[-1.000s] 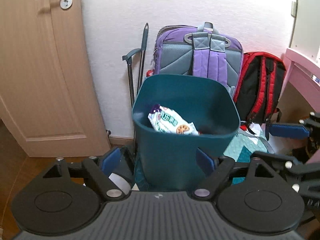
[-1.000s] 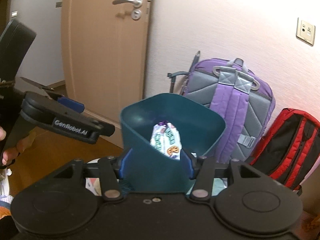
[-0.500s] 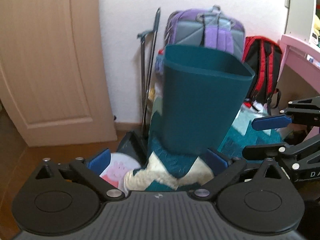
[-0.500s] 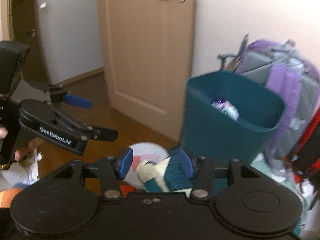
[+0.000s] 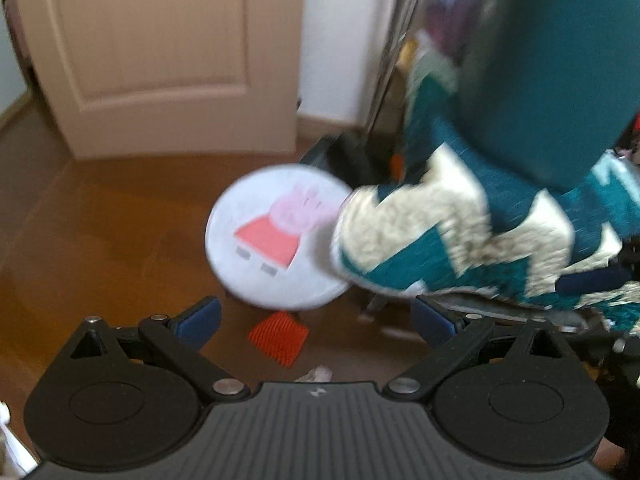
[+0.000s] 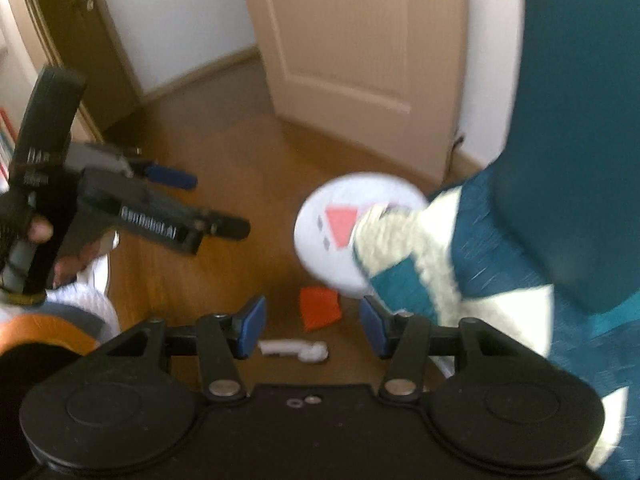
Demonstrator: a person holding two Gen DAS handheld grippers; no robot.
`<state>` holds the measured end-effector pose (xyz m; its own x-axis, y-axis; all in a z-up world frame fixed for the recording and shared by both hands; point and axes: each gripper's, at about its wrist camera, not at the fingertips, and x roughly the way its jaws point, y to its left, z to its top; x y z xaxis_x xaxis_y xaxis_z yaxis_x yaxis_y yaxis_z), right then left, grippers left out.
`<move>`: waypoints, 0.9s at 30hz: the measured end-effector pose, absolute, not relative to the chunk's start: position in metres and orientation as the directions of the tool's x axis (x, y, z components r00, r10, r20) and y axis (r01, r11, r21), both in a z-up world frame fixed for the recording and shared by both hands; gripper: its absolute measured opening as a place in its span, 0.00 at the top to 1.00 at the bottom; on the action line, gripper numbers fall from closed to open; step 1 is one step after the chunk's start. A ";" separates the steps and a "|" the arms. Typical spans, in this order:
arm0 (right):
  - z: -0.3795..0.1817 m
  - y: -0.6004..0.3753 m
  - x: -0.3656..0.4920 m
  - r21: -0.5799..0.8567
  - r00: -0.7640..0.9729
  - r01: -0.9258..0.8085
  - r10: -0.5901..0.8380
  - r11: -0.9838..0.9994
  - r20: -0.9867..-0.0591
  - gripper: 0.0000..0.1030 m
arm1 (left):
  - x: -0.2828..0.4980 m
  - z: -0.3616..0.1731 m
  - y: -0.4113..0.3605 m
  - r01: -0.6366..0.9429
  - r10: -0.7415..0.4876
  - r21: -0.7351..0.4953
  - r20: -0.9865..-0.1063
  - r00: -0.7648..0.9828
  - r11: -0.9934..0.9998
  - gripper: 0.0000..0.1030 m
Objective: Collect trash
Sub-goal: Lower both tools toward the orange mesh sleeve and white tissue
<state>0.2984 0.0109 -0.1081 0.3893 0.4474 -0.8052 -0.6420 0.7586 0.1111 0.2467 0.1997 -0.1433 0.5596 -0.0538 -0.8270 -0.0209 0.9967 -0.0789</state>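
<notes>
Both tools released, empty: left tool (image 5: 316,318) and right tool (image 6: 312,326) above wooden floor (image 5: 120,232), flat orange ribbed scrap (image 5: 279,337) between the tips.

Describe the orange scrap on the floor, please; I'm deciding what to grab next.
The orange scrap is small, roughly square and flat, with a ribbed or mesh-like texture. It lies loose on the brown wooden floor, just in front of the round white stool, and nothing grips it. A white crumpled bit lies close by.
</notes>
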 end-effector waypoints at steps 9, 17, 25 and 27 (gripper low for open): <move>-0.225 0.042 0.327 0.203 0.221 -0.608 0.409 0.767 -0.885 0.50 | 0.270 -0.273 0.238 -0.116 -0.059 -0.122 -0.896 0.441 0.986 0.01; -0.323 0.067 0.351 0.242 0.098 -0.607 0.373 0.757 -0.923 0.50 | 0.306 -0.377 0.248 -0.172 -0.076 -0.143 -0.936 0.345 0.975 0.01; -0.410 0.084 0.380 0.309 0.004 -0.545 0.371 0.779 -0.928 0.51 | 0.334 -0.450 0.241 -0.110 -0.076 -0.114 -0.950 0.304 0.987 0.01; -0.429 0.087 0.385 0.309 -0.006 -0.538 0.364 0.784 -0.932 0.51 | 0.336 -0.464 0.238 -0.072 -0.066 -0.093 -0.950 0.306 0.993 0.01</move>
<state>0.3851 0.0870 -0.4286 -0.0058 0.3637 -0.9315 -0.5380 0.7841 0.3095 0.3365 0.2383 -0.4638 0.3064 -0.0662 -0.9496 -0.0722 0.9931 -0.0925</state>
